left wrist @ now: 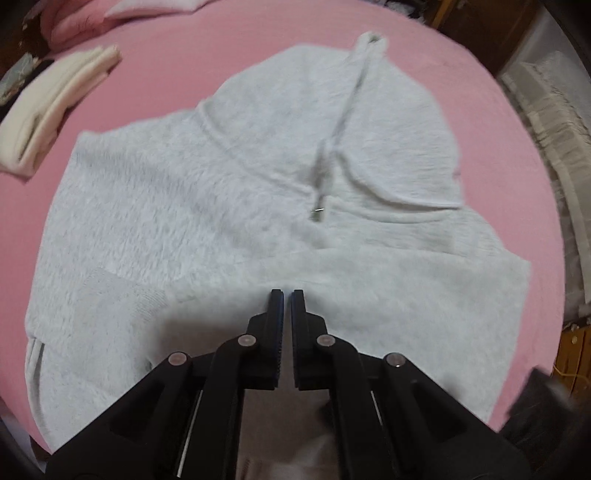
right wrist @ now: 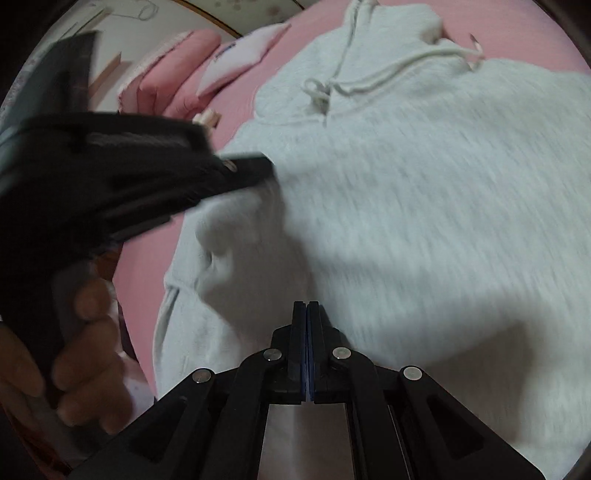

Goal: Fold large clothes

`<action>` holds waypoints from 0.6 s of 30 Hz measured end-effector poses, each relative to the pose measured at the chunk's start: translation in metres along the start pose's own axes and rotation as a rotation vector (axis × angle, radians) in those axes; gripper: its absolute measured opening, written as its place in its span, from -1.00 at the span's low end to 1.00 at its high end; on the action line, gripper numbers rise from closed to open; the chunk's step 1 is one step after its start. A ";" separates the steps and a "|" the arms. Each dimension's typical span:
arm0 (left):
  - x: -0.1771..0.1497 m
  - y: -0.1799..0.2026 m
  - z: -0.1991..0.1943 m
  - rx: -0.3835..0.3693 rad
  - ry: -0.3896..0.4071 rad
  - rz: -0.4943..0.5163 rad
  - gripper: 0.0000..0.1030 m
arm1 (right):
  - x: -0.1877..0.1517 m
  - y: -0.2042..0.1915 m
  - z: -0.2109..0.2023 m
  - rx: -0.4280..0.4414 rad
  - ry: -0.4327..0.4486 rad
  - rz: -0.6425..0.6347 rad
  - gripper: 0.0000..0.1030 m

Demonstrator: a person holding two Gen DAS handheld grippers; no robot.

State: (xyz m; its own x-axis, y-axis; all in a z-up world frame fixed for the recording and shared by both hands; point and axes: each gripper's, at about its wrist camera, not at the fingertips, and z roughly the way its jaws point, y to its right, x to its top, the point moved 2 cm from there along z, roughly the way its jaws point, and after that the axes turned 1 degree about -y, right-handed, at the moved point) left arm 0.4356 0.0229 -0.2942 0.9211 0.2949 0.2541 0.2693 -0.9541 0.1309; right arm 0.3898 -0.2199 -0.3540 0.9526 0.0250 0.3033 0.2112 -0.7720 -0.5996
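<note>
A pale grey fleece hoodie (left wrist: 229, 192) lies flat on the pink bed sheet (left wrist: 177, 70), hood (left wrist: 332, 107) away from me, drawstrings across the chest. Both sleeves look folded in over the body. My left gripper (left wrist: 287, 295) hovers over the lower middle of the hoodie, jaws nearly closed with a thin gap and nothing between them. In the right wrist view the hoodie (right wrist: 424, 206) fills the frame. My right gripper (right wrist: 306, 306) is shut and empty above its hem area. The left gripper (right wrist: 255, 166) also shows there, blurred, over the folded sleeve.
A folded cream garment (left wrist: 48, 107) lies on the bed at the far left. Pink pillows (right wrist: 173, 70) and a white cushion (right wrist: 240, 59) sit at the head of the bed. Wooden furniture (left wrist: 480, 26) and a pale blanket (left wrist: 554, 122) stand beyond the right edge.
</note>
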 end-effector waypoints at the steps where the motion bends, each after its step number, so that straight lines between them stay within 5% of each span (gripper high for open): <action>1: 0.004 -0.004 0.011 0.010 -0.014 -0.010 -0.99 | 0.009 0.006 0.002 0.010 0.038 0.033 -1.00; 5: 0.005 -0.026 0.025 -0.096 -0.014 -0.019 -0.99 | 0.040 0.053 -0.015 -0.084 0.148 0.170 -1.00; 7: 0.004 -0.025 0.027 -0.088 -0.005 0.017 -0.99 | 0.052 0.074 -0.022 -0.043 0.166 0.219 -1.00; 10: 0.004 -0.024 0.030 -0.070 -0.004 0.033 -0.99 | 0.065 0.112 -0.049 -0.236 0.232 0.226 -1.00; 18: 0.009 -0.024 0.044 -0.061 -0.003 0.029 -0.99 | 0.067 0.163 -0.109 -0.426 0.394 0.269 -1.00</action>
State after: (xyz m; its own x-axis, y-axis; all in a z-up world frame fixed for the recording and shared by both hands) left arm 0.4501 0.0462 -0.3373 0.9291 0.2669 0.2561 0.2249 -0.9573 0.1815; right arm 0.4636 -0.4130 -0.3503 0.7912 -0.3776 0.4812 -0.2072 -0.9057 -0.3700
